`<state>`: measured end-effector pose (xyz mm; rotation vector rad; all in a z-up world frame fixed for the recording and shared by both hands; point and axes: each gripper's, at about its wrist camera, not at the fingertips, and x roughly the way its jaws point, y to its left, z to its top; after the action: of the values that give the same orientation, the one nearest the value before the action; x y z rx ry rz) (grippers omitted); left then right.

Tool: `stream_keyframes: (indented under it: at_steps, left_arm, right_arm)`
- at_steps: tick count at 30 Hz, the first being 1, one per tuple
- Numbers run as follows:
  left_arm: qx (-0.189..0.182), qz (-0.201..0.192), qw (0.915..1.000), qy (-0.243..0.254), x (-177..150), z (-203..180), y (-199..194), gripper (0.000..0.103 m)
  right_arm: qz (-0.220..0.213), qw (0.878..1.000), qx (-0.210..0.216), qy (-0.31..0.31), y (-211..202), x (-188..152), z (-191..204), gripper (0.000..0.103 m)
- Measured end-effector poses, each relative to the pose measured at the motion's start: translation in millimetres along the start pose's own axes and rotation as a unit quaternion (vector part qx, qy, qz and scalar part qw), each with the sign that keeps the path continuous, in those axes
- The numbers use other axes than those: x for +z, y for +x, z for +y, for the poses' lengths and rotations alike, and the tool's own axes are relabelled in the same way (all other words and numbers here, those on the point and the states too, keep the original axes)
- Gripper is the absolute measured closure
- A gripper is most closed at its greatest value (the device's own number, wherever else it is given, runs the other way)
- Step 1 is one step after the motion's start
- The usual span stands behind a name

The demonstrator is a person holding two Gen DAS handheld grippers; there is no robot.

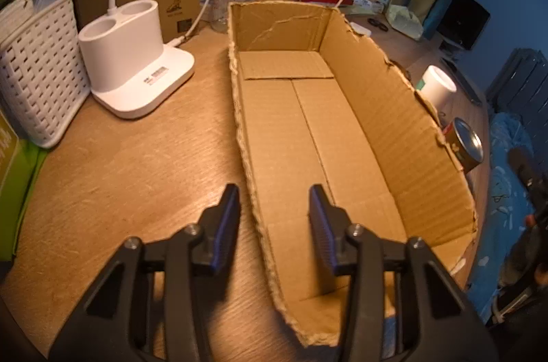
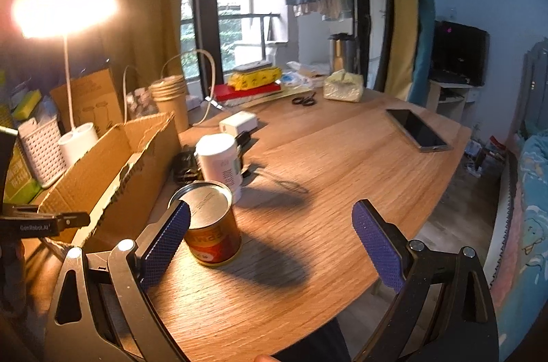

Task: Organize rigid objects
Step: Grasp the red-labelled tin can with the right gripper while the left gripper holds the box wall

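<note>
Left wrist view: left gripper (image 1: 274,208) hung over the near end of the cardboard box (image 1: 387,136), jaws parted, nothing between the pads. The box's torn left wall ran up between the two fingers but neither pad touched it. Box floor was bare, no items inside. Beyond the right wall, outside the box: white bottle (image 1: 438,86) and tin can (image 1: 467,146), both upright on the wooden table (image 1: 120,177). White lamp base (image 1: 133,60) and white basket (image 1: 37,71) sat to the left, well apart from the box.

Right wrist view: right gripper (image 2: 270,245) jaws were spread wide, holding nothing. The can (image 2: 210,225) stood just beside the left pad (image 2: 167,238), partly behind it; contact unclear, and it wasn't centred between the pads. The bottle (image 2: 221,163) stood right behind the can, near the box's outer wall (image 2: 113,170).

Handling, my read: can is rigid metal, likely has some weight, glossy label so possibly slippery. Grab mid-height across the diameter, pads flat on the curved wall, below the rim. It won't crush. Bottle looks like light plastic, tall, tippy; take it around the body below the cap, moderate squeeze. Box wall is flimsy and torn, so lift items clear over it rather than brushing it.
</note>
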<state>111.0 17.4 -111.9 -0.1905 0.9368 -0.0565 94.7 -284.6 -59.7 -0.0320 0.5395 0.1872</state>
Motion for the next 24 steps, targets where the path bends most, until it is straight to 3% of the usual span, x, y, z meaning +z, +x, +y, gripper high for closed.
stream_keyframes:
  at_steps: [1, 5, 9, 19, 21, 24]
  left_arm:
    - [0.001, -0.003, 1.0, 0.004, 0.2, -1.0, -0.6, 0.074]
    - [0.001, -0.006, 1.0, 0.003, 0.3, -0.7, -0.4, 0.077]
    - [0.0, -0.01, 0.9999, -0.004, 2.6, 4.6, 3.8, 0.091]
    - [0.01, -0.04, 0.999, -0.017, -3.5, 9.6, -1.3, 0.095]
    - [0.013, -0.043, 0.9988, -0.018, -4.8, 9.8, -3.0, 0.095]
    - [0.017, -0.05, 0.9985, -0.014, -4.9, 8.8, -3.1, 0.095]
  right_arm:
    - [0.005, 1.0, 0.008, -0.003, 2.6, -1.0, 2.4, 0.006]
    - [0.015, 0.999, 0.024, -0.023, 10.5, -4.8, 14.6, 0.006]
    - [0.03, 0.998, 0.036, -0.03, 26.2, -8.8, 21.8, 0.006]
    - [0.044, 0.997, 0.054, -0.046, 50.9, -11.5, 33.6, 0.007]
    - [0.048, 0.996, 0.054, -0.052, 55.4, -11.9, 36.5, 0.017]
    - [0.057, 0.995, 0.051, -0.064, 62.9, -12.8, 39.8, 0.019]
